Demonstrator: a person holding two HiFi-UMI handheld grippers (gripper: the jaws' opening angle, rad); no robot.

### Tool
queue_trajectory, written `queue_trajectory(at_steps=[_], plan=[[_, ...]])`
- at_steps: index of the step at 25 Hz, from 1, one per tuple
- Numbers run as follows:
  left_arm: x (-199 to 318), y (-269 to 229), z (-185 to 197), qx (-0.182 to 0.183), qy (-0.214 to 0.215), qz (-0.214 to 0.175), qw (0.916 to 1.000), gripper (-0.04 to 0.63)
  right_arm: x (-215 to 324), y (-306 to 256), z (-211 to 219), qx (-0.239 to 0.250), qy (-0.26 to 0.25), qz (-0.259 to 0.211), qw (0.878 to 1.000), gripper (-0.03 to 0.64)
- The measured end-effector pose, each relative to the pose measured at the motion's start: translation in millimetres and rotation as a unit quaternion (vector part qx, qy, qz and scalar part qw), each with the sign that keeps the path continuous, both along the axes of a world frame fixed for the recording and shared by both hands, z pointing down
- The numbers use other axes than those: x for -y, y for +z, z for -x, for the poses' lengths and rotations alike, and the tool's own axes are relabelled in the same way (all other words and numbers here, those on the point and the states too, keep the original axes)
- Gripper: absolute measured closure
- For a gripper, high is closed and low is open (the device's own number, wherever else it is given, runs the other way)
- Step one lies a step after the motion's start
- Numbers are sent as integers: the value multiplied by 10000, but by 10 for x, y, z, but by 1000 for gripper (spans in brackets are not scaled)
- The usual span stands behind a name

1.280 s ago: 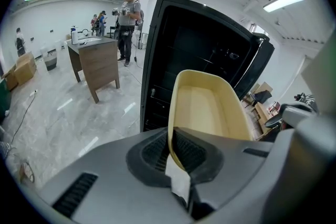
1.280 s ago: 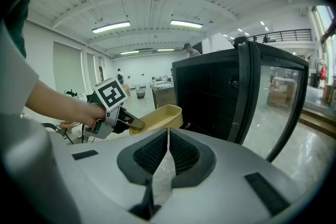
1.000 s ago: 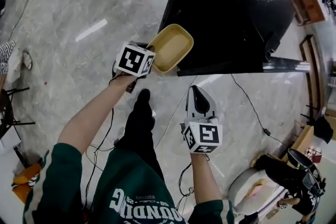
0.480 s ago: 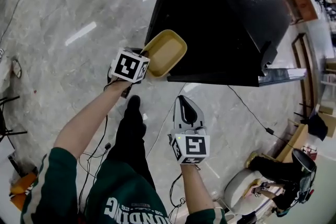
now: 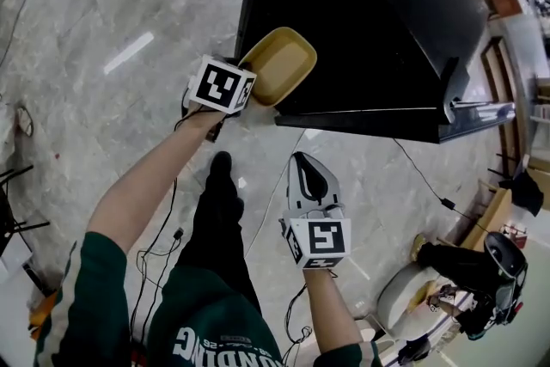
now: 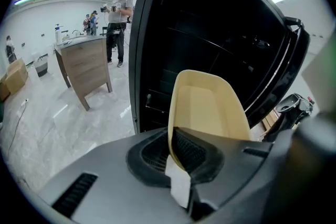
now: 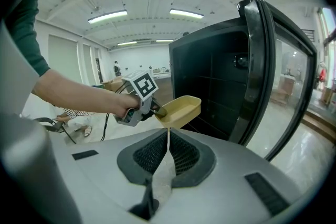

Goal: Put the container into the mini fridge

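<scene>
Green top (image 5: 202,318), white lettering (image 5: 225,341); black trousers (image 5: 219,223); black shoe (image 5: 220,161).

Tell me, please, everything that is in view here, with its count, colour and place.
container: one, yellow, in front of the fridge's opening, rim clamped in the left gripper.
mini fridge: one, black, on the floor, door open.
wooden cabinet: one, brown, left of the fridge.
cables: several, black, on the grey marble floor.
bystanders: a few, far off behind the cabinet.
left gripper: one, grey, shut on the container.
right gripper: one, grey, jaws together, empty, nearer the person.
forearms: two, bare, green sleeves.
</scene>
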State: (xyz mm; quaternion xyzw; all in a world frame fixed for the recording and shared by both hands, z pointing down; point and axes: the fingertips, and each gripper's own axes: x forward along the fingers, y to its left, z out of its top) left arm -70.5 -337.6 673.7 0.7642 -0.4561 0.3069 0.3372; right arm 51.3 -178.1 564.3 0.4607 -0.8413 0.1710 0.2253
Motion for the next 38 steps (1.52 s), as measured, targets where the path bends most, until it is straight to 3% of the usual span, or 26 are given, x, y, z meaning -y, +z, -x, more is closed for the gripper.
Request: queue_trajectory(at_steps=[16, 33, 38], plan=[[827, 115, -380, 192, -9, -200, 9996, 577, 103, 270, -107, 26, 85, 217, 9997, 580], [1321, 360, -810, 313, 57, 67, 9995, 575, 66, 400, -445, 17, 334, 380, 9987, 581], [1418, 442, -885, 167, -56, 196, 9997, 576, 50, 445, -522, 13, 389, 434, 9983, 580]])
